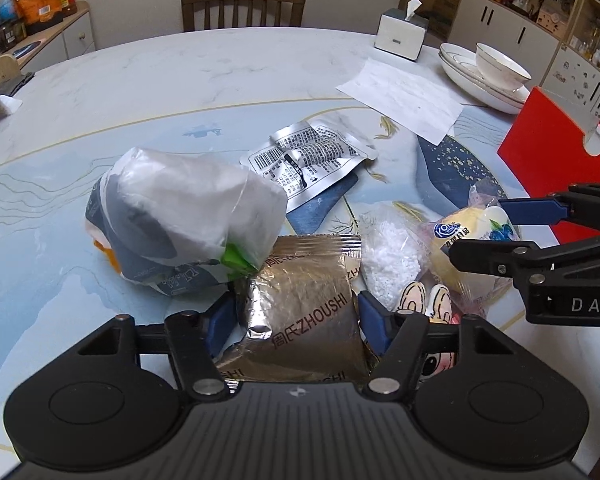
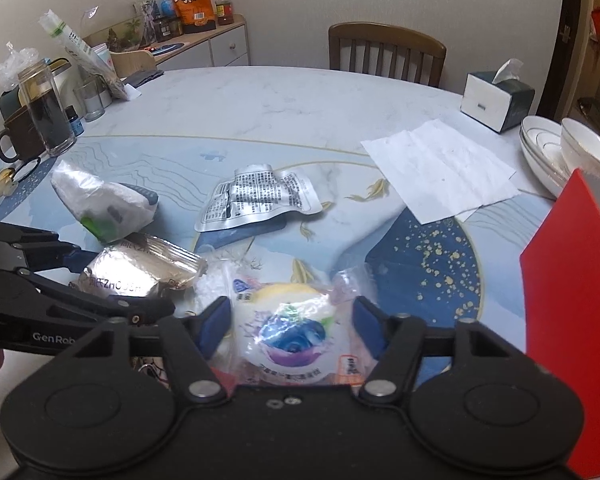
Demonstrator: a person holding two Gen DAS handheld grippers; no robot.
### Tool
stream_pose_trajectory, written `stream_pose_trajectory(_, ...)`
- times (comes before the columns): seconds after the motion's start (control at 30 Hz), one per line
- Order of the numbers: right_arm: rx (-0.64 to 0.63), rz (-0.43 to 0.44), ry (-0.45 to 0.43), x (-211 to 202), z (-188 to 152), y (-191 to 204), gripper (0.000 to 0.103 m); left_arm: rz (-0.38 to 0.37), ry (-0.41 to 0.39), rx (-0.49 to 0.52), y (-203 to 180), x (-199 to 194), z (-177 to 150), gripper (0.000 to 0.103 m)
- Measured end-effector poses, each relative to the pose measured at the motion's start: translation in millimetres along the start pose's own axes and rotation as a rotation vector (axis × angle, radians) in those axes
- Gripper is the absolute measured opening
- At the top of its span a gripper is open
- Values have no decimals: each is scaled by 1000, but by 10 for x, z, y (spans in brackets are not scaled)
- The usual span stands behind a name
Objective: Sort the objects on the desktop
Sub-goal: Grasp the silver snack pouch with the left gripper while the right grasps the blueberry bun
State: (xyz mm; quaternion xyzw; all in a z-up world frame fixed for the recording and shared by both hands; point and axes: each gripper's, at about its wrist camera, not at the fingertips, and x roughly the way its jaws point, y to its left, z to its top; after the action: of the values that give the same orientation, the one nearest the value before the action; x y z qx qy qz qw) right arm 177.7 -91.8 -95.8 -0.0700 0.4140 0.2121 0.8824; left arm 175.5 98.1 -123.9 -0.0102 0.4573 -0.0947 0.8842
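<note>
A brown foil packet (image 1: 304, 312) is bracketed by the spread jaws of the left gripper (image 1: 298, 320), and a clear-wrapped pastry (image 2: 288, 328) is bracketed by the spread jaws of the right gripper (image 2: 290, 324); whether the pads touch cannot be told. Beyond the jaws, a white plastic bag (image 1: 180, 216) and a crumpled silver pouch (image 1: 308, 156) are seen on the desk (image 1: 204, 80), with a tissue box (image 1: 400, 34) farthest off.

On the table (image 2: 260, 96) lie five snack packets: one gold (image 1: 304, 312), one silver (image 1: 308, 158), one white (image 1: 180, 216), one blueberry bun (image 2: 288, 328), one bag of white granules (image 1: 388, 256). One tissue box (image 2: 496, 100), one paper sheet (image 2: 440, 168), one bowl (image 2: 588, 152), one red board (image 2: 572, 320).
</note>
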Motion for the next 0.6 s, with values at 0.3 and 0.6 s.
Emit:
stream_pose_trajectory(0.3, -43, 5, -31, -80, -25, 11, 51, -4, -10, -32, 2, -100, -28, 50)
stream_pose_trajectory(0.6, -27, 10, -43, -226, -55, -65, 50, -58, 4, -78, -15, -276, -30, 49)
